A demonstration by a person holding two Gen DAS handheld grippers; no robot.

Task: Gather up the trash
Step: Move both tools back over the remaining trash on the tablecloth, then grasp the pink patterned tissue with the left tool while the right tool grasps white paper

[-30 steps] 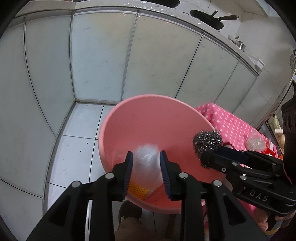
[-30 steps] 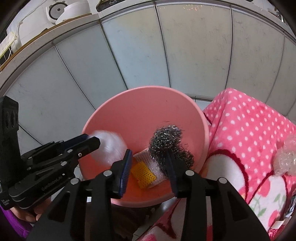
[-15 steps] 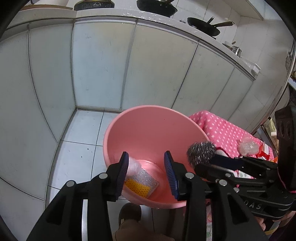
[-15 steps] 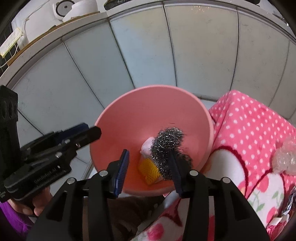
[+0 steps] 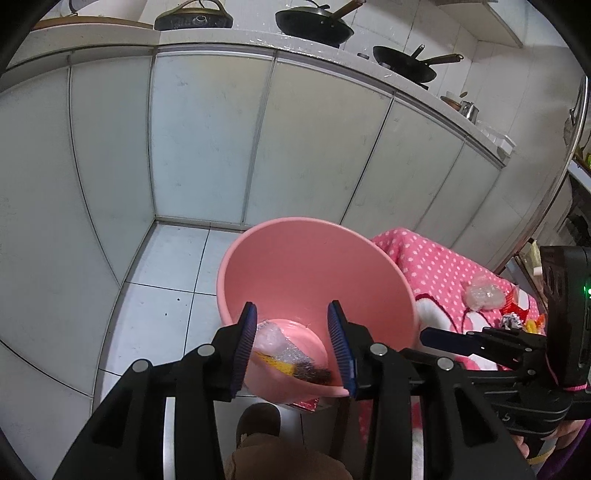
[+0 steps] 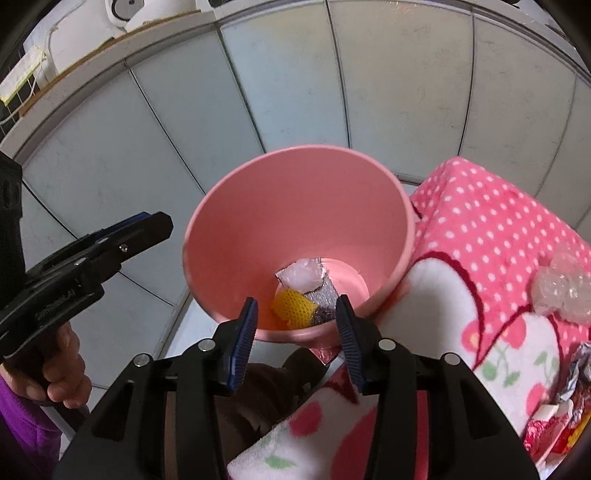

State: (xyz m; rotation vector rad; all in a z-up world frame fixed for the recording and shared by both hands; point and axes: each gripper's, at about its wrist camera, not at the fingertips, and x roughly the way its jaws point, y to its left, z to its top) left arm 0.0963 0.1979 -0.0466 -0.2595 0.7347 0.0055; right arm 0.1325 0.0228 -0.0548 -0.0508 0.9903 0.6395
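A pink bucket (image 5: 314, 266) (image 6: 295, 206) stands on the tiled floor under both grippers. At its bottom lie a crumpled clear plastic wad (image 5: 269, 338) (image 6: 303, 275), a yellow sponge with a silver mesh side (image 5: 280, 363) (image 6: 293, 308) and a steel wool ball (image 5: 314, 373) (image 6: 323, 315). My left gripper (image 5: 291, 325) hangs open above the near rim, nothing between its blue pads. My right gripper (image 6: 295, 317) is open and empty too, over the near rim from the blanket side. Each gripper shows in the other's view, the left (image 6: 162, 221) and the right (image 5: 428, 334).
A pink polka-dot blanket (image 6: 498, 229) lies right of the bucket, with a clear plastic wad (image 6: 561, 288) (image 5: 484, 295) and foil wrappers (image 6: 580, 369) on it. White cabinet doors (image 5: 207, 140) stand behind, with pans (image 5: 314, 26) on the counter. A brown shoe (image 5: 258, 424) is below the bucket.
The left gripper let go of the plastic wad and the right let go of the steel wool; both dropped into the bucket. Both grippers drew back and up from it.
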